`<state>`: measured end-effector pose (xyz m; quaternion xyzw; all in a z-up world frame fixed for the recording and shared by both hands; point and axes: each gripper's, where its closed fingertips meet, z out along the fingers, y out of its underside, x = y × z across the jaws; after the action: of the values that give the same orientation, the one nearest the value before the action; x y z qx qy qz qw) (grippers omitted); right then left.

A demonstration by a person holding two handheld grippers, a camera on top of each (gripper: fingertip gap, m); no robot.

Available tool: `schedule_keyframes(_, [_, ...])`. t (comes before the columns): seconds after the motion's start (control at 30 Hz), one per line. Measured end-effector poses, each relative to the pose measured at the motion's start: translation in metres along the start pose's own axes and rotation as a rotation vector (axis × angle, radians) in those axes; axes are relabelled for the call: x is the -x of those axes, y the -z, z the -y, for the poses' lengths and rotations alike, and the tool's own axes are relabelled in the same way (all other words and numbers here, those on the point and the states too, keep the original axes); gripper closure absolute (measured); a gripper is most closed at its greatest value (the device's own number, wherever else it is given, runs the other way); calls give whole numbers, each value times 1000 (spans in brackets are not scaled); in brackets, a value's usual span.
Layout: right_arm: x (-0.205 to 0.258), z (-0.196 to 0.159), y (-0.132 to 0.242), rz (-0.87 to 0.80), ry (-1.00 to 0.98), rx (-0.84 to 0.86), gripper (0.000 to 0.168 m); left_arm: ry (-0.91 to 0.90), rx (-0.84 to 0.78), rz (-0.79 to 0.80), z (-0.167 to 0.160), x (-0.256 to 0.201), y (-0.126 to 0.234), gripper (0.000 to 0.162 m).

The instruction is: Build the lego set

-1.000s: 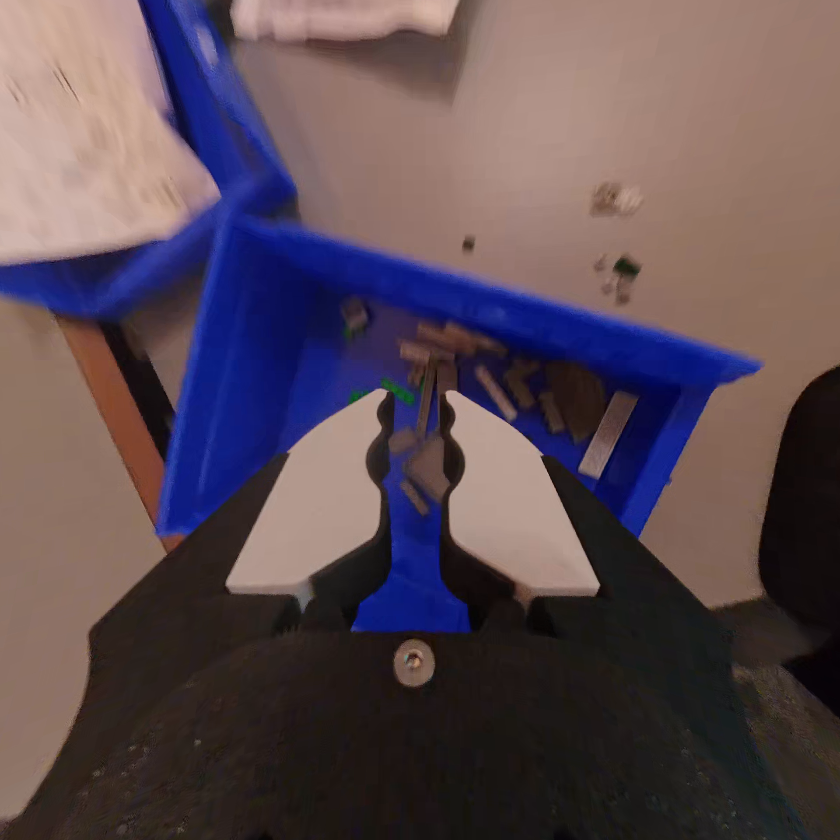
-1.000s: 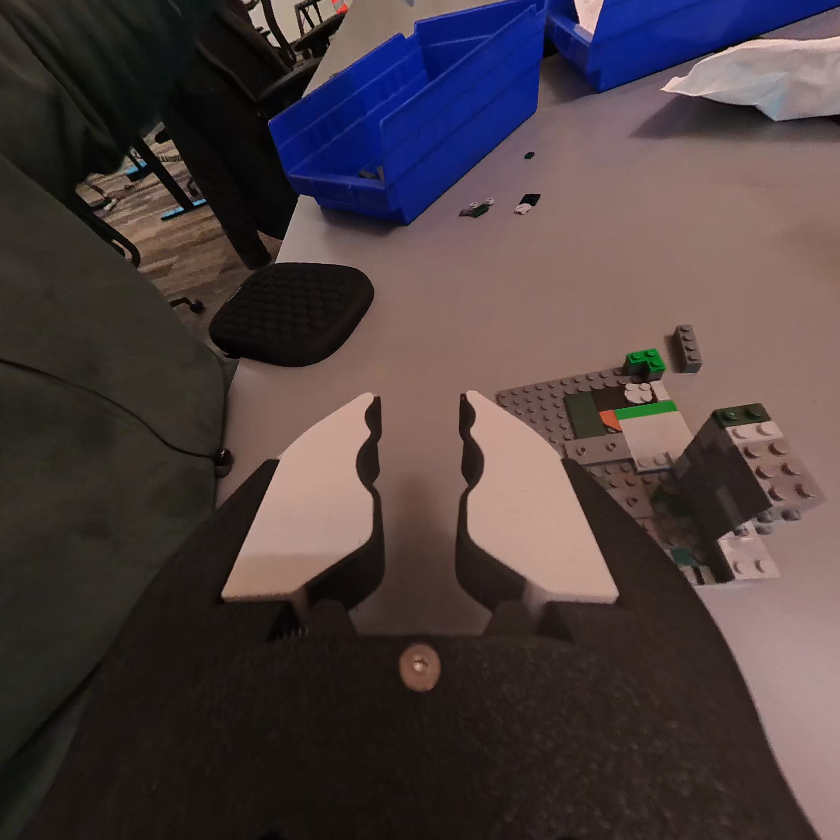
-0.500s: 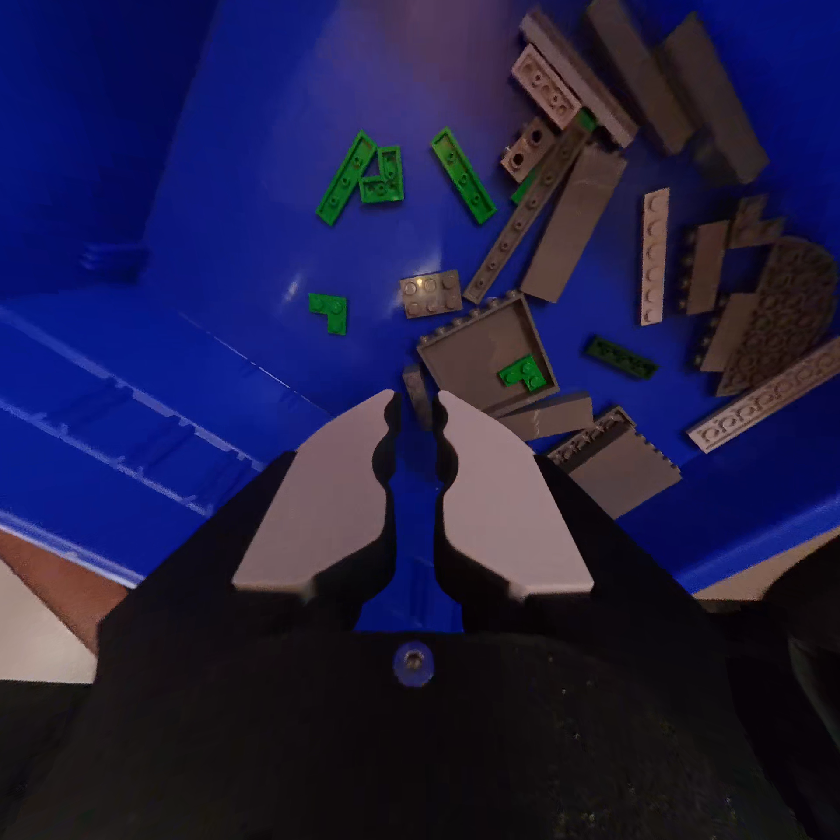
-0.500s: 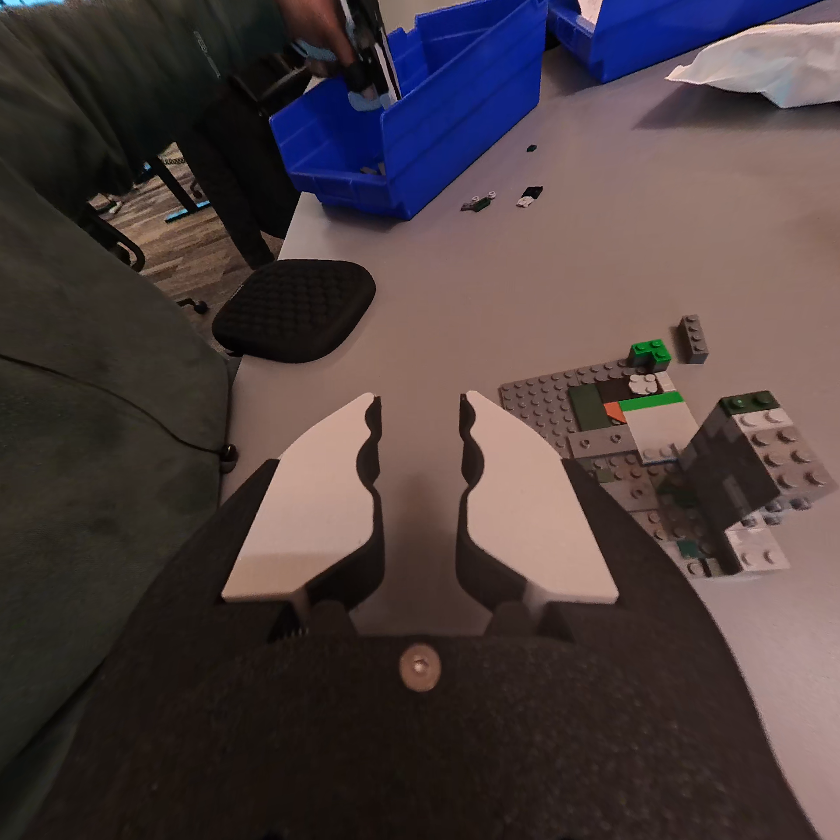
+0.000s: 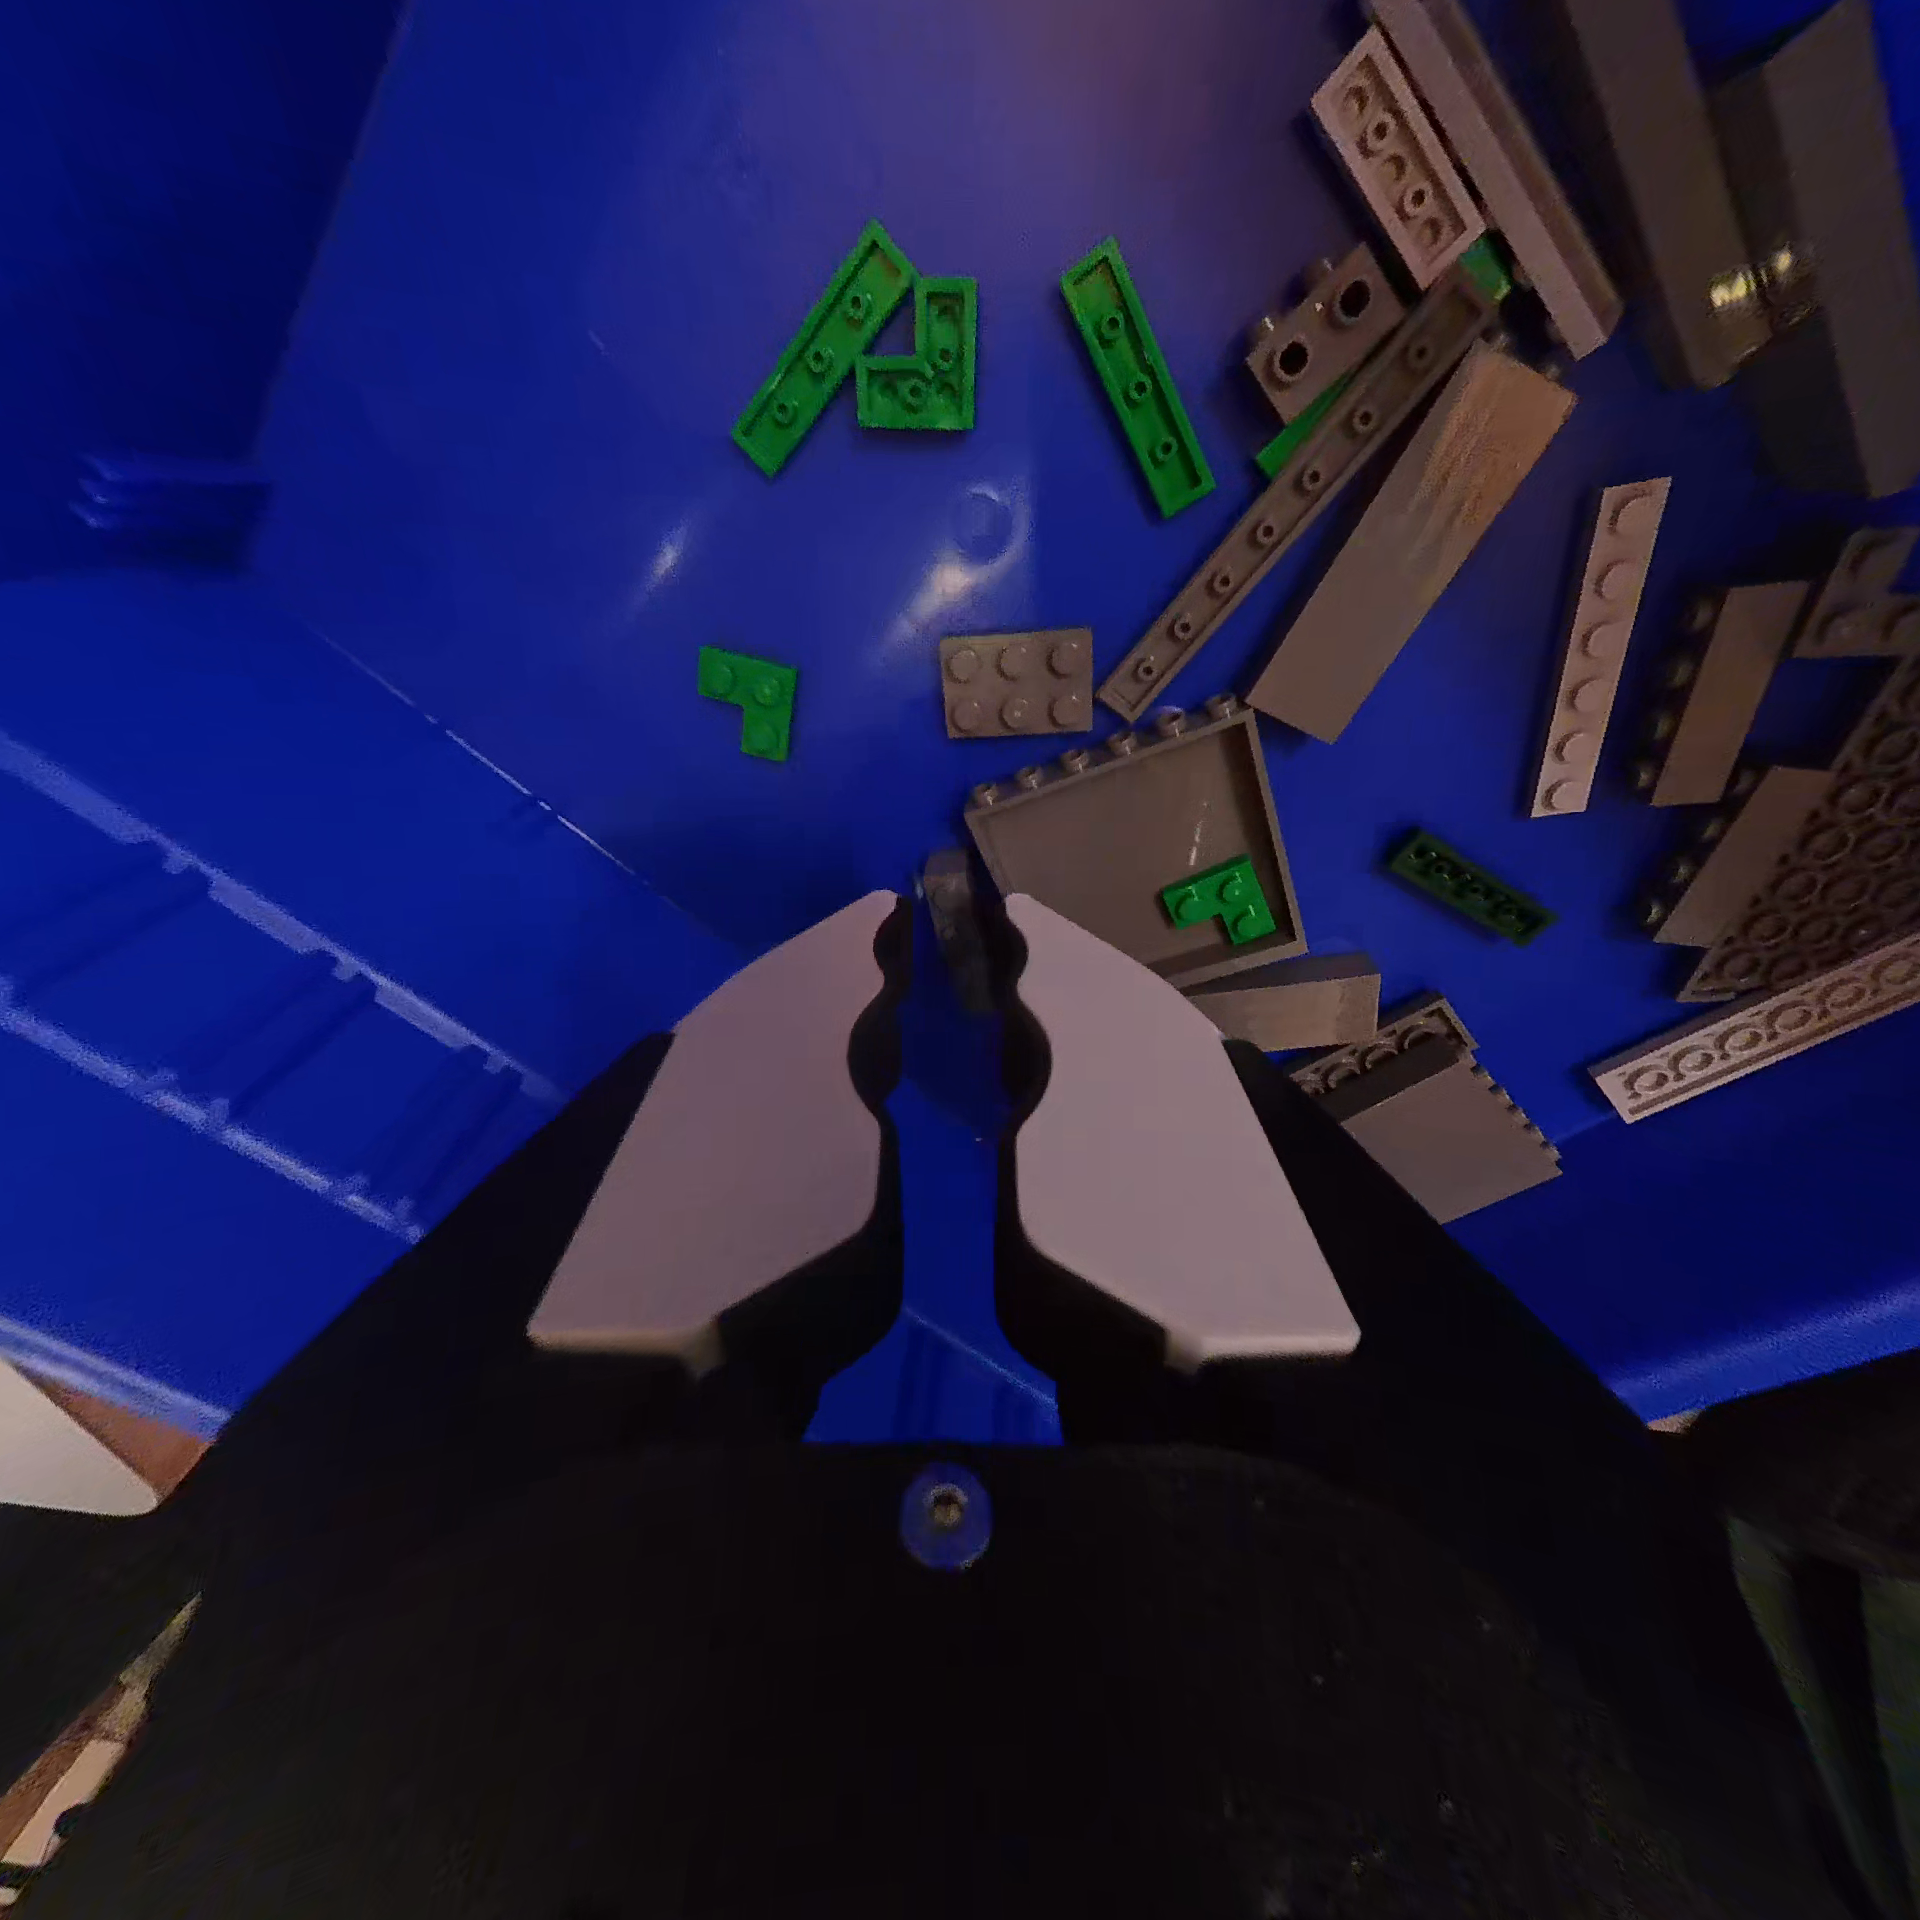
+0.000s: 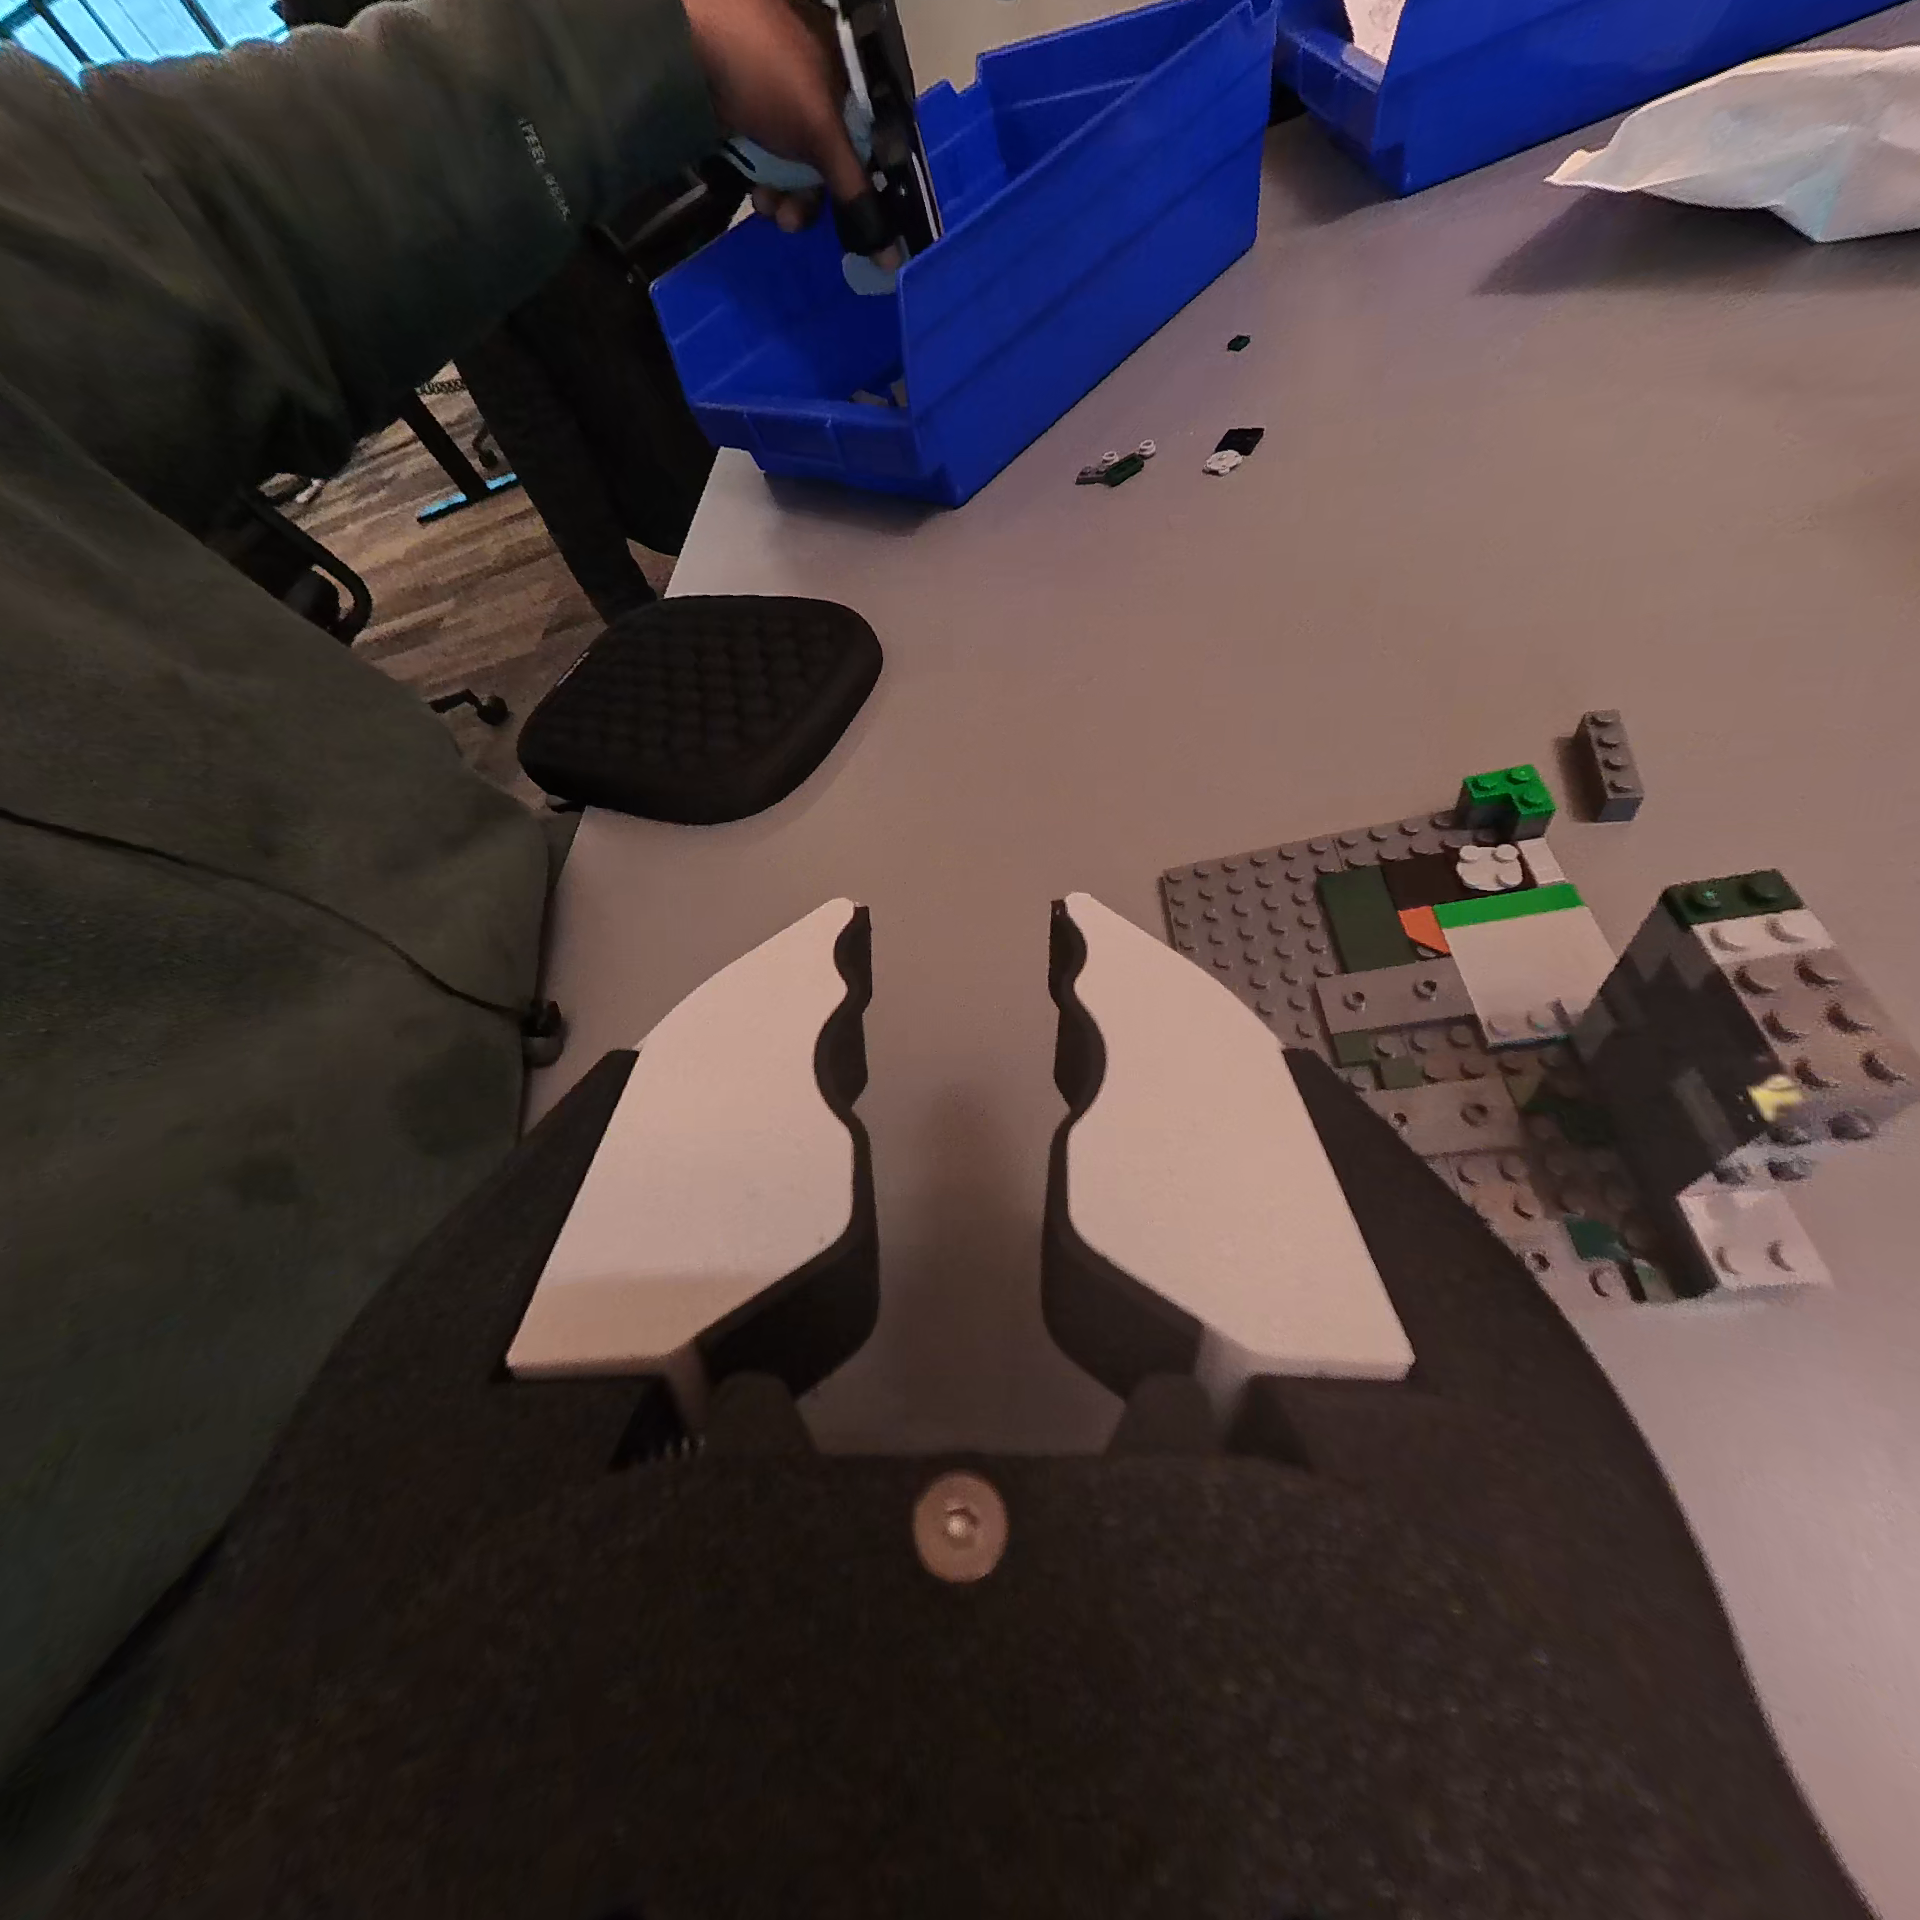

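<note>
Reaching into the blue bin (image 5: 436, 727), our left gripper (image 5: 958, 914) has its fingers narrowed around a small dark grey piece (image 5: 956, 925) standing on edge near the bin's near wall. Whether the pads are actually clamping it or just bracketing it, we cannot tell; a thin gap shows on the left side. Just beside it on the right lies a grey square panel (image 5: 1132, 831) with a green corner plate (image 5: 1216, 899) resting on it. More loose parts sit toward the far right corner of the bin: a grey 2x3 plate (image 5: 1016, 681), green strips (image 5: 1138, 374), long grey plates (image 5: 1288, 499).

Our right gripper (image 6: 956, 920) hovers empty, fingers wide, above the table's near left edge. The partial lego build (image 6: 1455, 997) on its grey baseplate sits on the table to its right, well apart from the bin (image 6: 1049, 260), which is at the far left edge.

Step in hand, as we judge it: picking that small grey piece. To do it well, close squarely on its flat faces, keep the right fingertip off the panel's edge so it doesn't drag along, and lift straight up before swinging toward the build. Risk: a thin piece on edge can twist or pop out.
</note>
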<state>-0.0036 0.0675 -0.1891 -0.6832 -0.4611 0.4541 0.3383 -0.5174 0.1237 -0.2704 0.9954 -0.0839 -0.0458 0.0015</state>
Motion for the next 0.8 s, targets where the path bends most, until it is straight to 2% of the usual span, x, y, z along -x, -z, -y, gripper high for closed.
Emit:
schedule_keyframes(0.47, [0,-2,3,-1,-10,-4,136,20,29,-73,0,-5,-2,152])
schedule_keyframes(0.7, [0,0,5,-9,-5,-8,136,-29,3,-31,3,-4,1,155])
schedule_keyframes(0.8, [0,0,6,-12,-5,-10,136,-52,-41,-15,8,-4,15,155])
